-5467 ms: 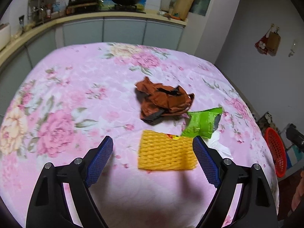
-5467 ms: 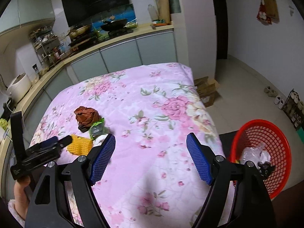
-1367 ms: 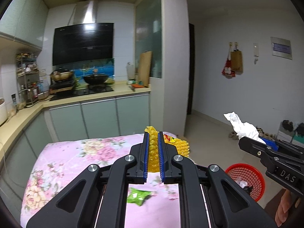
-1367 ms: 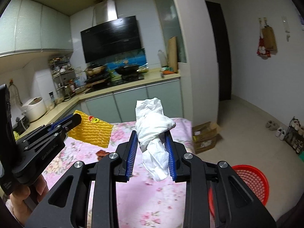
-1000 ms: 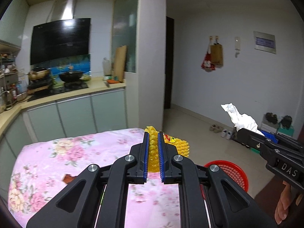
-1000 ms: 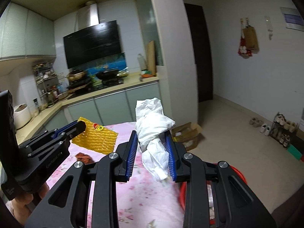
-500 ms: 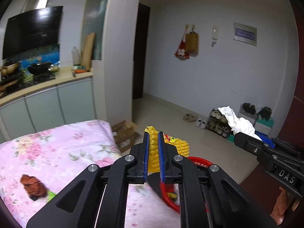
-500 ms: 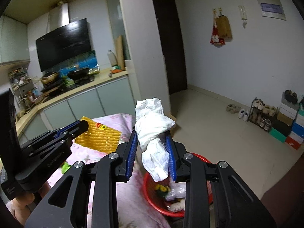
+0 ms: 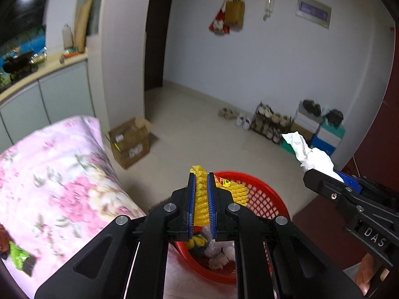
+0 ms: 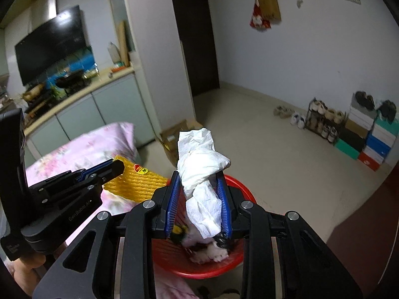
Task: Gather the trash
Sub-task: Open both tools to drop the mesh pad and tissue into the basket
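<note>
The left gripper point(image 9: 200, 199), black-framed with blue pads, is pinched almost fully closed on a yellow ribbed foam fruit net point(image 9: 202, 206); the net stands on edge between the pads, its top poking out beyond the fingertips and a small red and yellow sticker point(image 9: 224, 182) showing on its right face; seen from the right wrist, the same net point(image 10: 137, 183) sticks out sideways from the left gripper point(image 10: 113, 169), over the edge of the pink floral cloth point(image 10: 87, 147). The right gripper point(image 10: 199, 199) is closed to a narrow gap around a crumpled white paper tissue point(image 10: 202, 169); the wad fills the space between the blue pads, bulges above them and hangs down below; from the left wrist the tissue point(image 9: 306, 152) appears at the tip of the right gripper point(image 9: 331, 179), off to the right. Both grippers point downward over a round red plastic mesh basket point(image 9: 259, 199) that sits on the pale floor just beside the cloth-covered table point(image 9: 62, 174); the basket point(image 10: 232, 182) already holds scraps, white and yellow among them; neither the net nor the tissue is in it. A green wrapper point(image 9: 21, 255) and a brown crumpled scrap point(image 9: 3, 239) lie on the cloth at the far left; a cardboard box point(image 9: 131, 140) stands on the floor; shoes on a rack point(image 10: 324, 119) line the wall.
</note>
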`<action>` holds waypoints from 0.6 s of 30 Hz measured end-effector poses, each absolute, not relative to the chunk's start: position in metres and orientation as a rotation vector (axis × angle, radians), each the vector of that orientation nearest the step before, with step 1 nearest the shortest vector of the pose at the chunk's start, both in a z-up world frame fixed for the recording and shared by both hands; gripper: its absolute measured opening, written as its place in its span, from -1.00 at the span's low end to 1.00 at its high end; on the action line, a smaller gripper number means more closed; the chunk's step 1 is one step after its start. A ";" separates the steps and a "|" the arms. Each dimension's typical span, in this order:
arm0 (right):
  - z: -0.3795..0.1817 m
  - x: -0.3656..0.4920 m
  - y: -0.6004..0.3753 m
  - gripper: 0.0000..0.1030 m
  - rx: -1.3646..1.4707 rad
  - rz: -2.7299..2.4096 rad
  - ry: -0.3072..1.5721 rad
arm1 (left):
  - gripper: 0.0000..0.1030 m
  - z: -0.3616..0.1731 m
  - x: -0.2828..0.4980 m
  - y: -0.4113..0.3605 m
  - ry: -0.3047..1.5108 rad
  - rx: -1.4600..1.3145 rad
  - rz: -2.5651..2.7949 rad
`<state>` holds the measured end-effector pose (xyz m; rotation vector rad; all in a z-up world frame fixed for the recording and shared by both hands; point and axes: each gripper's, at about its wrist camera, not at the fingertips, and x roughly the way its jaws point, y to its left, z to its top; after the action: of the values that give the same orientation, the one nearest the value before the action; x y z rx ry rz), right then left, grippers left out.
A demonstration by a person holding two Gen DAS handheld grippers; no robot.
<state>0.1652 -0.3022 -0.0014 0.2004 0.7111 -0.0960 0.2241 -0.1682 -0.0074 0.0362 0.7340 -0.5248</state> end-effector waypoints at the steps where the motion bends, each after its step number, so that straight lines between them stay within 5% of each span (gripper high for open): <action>1: -0.008 0.168 -0.304 -0.44 0.202 -0.101 0.729 | -0.83 -0.012 0.227 -0.170 0.748 0.044 -0.528; 11: -0.057 0.193 -0.314 -0.40 0.231 -0.107 0.875 | -0.70 -0.052 0.246 -0.186 0.869 0.084 -0.552; 14: -0.063 0.194 -0.319 -0.09 0.273 -0.086 0.891 | -0.09 -0.052 0.247 -0.183 0.866 0.080 -0.539; 18: -0.063 0.191 -0.321 -0.05 0.286 -0.077 0.886 | 0.23 -0.044 0.244 -0.174 0.835 0.078 -0.510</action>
<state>0.1910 -0.3211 -0.0632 0.2863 0.8862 -0.0770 0.2439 -0.1743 -0.0438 0.0780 0.8349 -0.5100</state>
